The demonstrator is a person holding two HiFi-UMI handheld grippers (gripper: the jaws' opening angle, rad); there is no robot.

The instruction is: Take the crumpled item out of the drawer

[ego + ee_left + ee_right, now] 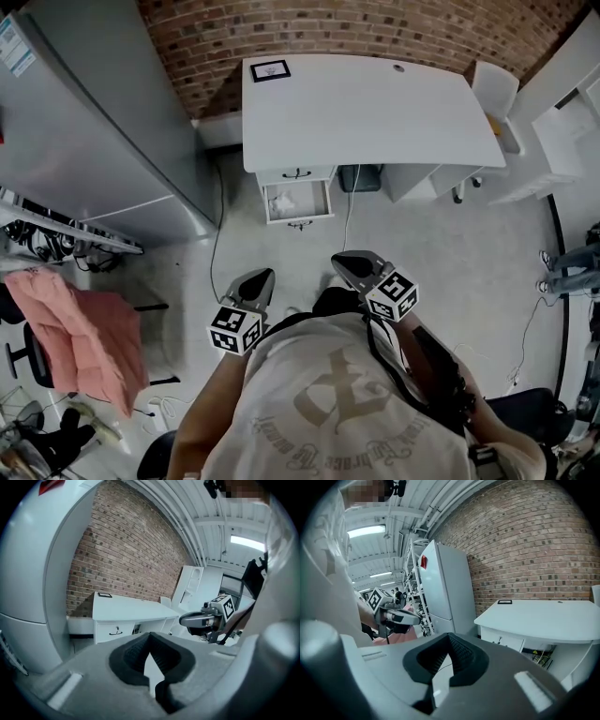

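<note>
Setting: A white desk (366,108) stood against a brick wall (375,28), with a grey fridge (103,112) to its left.
Drawer: The lower drawer (315,199) under the desk's left end stood open.
Crumpled item: A white crumpled item (284,200) lay inside the open drawer, toward its left side, with neither gripper touching it.
Left gripper (262,275): Held close to the person's chest, well apart from the drawer, with its jaws closed together on nothing.
Right gripper (340,262): Held beside the left one, jaws likewise closed and empty.
Elsewhere: A pink jacket (80,337) hung at far left.
</note>
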